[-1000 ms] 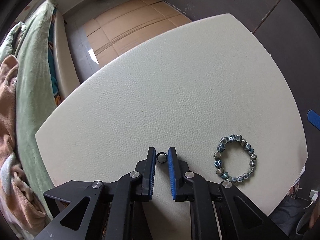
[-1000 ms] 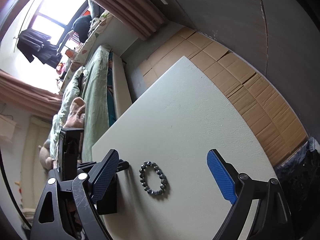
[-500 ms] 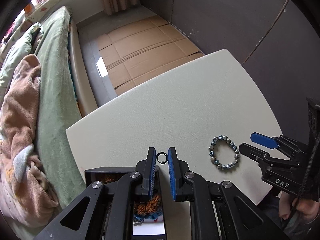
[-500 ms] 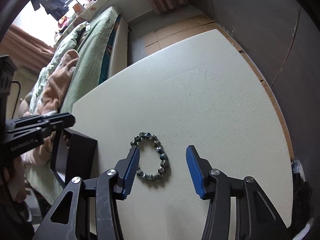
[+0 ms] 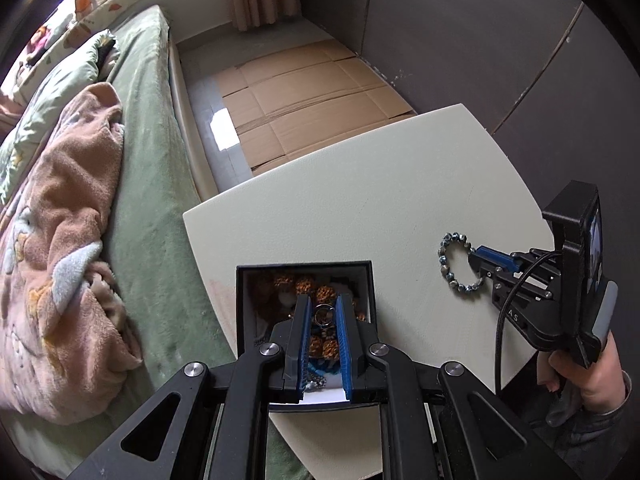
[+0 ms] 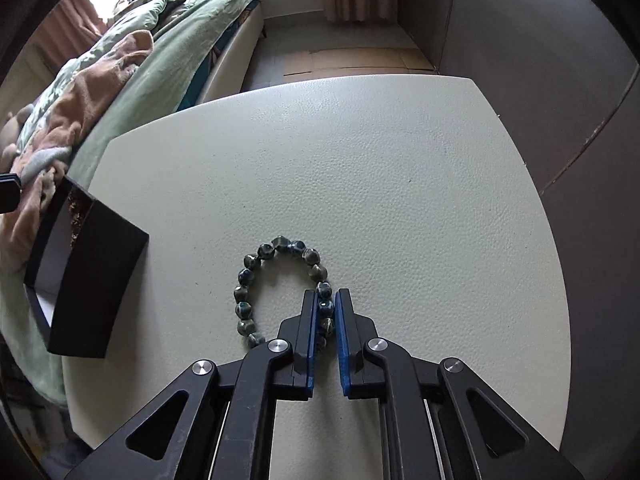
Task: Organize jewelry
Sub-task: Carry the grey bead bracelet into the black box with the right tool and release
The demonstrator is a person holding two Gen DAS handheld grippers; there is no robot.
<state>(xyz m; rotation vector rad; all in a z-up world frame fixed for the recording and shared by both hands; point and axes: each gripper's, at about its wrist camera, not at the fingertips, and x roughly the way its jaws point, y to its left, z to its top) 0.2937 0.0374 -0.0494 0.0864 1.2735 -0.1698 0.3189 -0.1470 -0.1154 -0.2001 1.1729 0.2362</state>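
My left gripper [image 5: 323, 300] is shut on a small dark metal ring [image 5: 324, 316] and holds it above an open black jewelry box [image 5: 304, 268] with orange beads and other pieces inside. A bracelet of blue-grey beads [image 6: 248, 268] lies on the cream table [image 6: 400, 160]. My right gripper [image 6: 325, 294] points down at the bracelet's right side, and its jaws are closing with the blue pads against a few beads. The left wrist view shows that bracelet [image 5: 446, 268] with the right gripper [image 5: 478, 252] at its right edge.
The box [image 6: 100, 264] stands at the table's near left corner beside a bed with a green cover [image 5: 152, 160] and a pink blanket [image 5: 60, 220]. Flattened cardboard [image 5: 312, 92] covers the floor beyond the table. A person's hand [image 5: 592, 380] grips the right tool.
The left gripper carried the ring up and over to the box. The right gripper rolled, came down on the bracelet, and its jaws went from wide apart to pressed around the beads.
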